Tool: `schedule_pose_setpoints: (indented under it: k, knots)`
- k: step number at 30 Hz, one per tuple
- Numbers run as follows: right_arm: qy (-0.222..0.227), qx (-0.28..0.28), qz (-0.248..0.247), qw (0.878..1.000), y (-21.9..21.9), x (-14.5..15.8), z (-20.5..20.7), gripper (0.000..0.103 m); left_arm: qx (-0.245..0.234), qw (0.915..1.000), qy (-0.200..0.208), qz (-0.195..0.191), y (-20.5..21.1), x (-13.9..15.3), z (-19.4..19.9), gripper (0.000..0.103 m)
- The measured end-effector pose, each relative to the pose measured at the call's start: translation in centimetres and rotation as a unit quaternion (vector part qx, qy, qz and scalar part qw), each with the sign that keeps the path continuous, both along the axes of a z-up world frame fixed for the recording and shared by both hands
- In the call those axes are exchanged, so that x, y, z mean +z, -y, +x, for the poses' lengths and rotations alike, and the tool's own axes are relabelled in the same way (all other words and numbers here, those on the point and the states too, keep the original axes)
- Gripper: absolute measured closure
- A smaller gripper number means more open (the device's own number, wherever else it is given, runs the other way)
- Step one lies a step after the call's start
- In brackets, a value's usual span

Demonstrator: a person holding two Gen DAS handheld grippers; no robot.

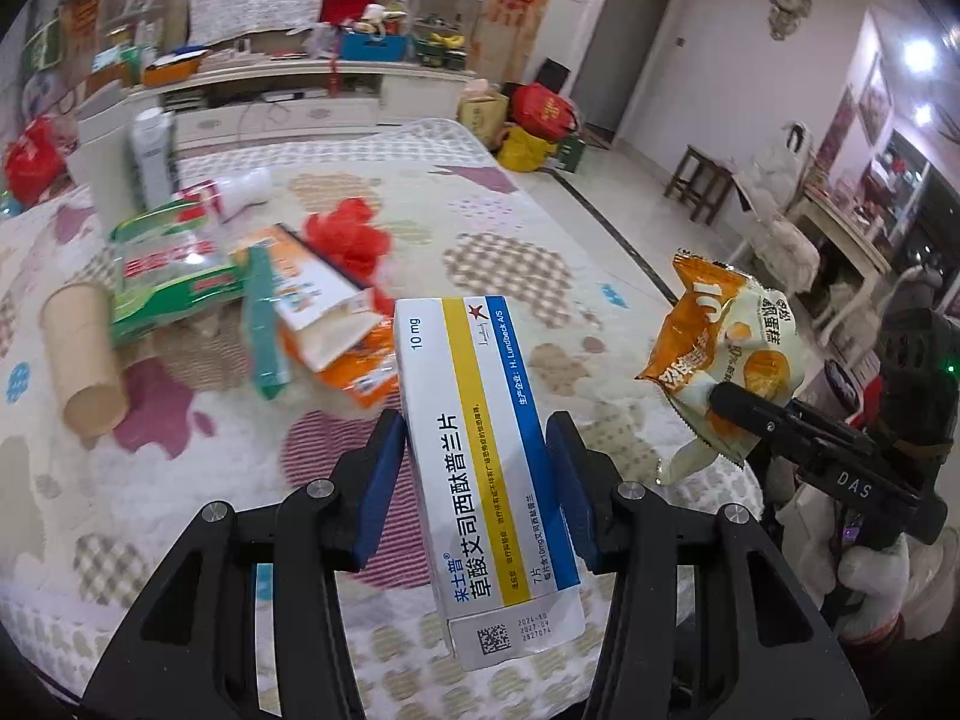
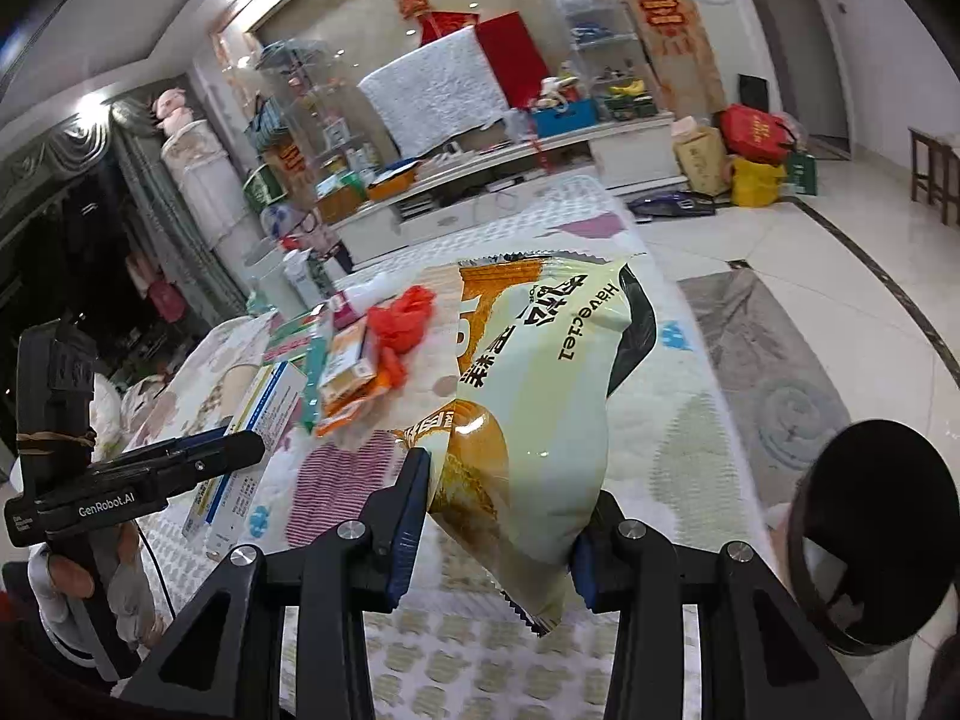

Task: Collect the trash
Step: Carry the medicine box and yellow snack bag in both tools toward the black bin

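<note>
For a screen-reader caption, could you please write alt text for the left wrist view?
The left gripper clamps a white medicine box above a patterned tablecloth. To its right, the right gripper holds a snack bag; more trash, including a cardboard tube, lies behind.

Patterned bedspread (image 1: 492,228) under cardboard tube (image 1: 84,354), boxes (image 1: 312,306), red bag (image 1: 351,234).

my left tongs (image 1: 474,456): medicine box (image 1: 486,450) between | snack bag (image 1: 720,354) right | paper cup (image 1: 84,360) far left on table (image 1: 540,228)
</note>
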State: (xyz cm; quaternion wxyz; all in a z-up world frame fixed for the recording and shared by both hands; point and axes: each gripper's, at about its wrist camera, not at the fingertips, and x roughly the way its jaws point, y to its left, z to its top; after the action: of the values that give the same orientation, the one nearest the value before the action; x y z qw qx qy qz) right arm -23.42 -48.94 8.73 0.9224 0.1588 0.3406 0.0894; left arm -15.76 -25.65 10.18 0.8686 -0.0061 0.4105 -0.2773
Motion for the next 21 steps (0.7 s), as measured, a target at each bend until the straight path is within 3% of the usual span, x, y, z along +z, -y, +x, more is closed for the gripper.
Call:
schedule_pose_setpoints:
  k: [11,21]
  knots:
    - [-0.008,-0.063,-0.006,0.998,5.2,-0.4,-2.3,0.063,-0.064,0.9979,0.003,0.005,7.2,-0.1,0.1,0.056]
    - [-0.031,-0.15,-0.008,0.988,11.9,-2.0,-5.2,0.063,-0.126,0.9918,-0.012,-0.02,13.5,-0.1,-0.1,0.056]
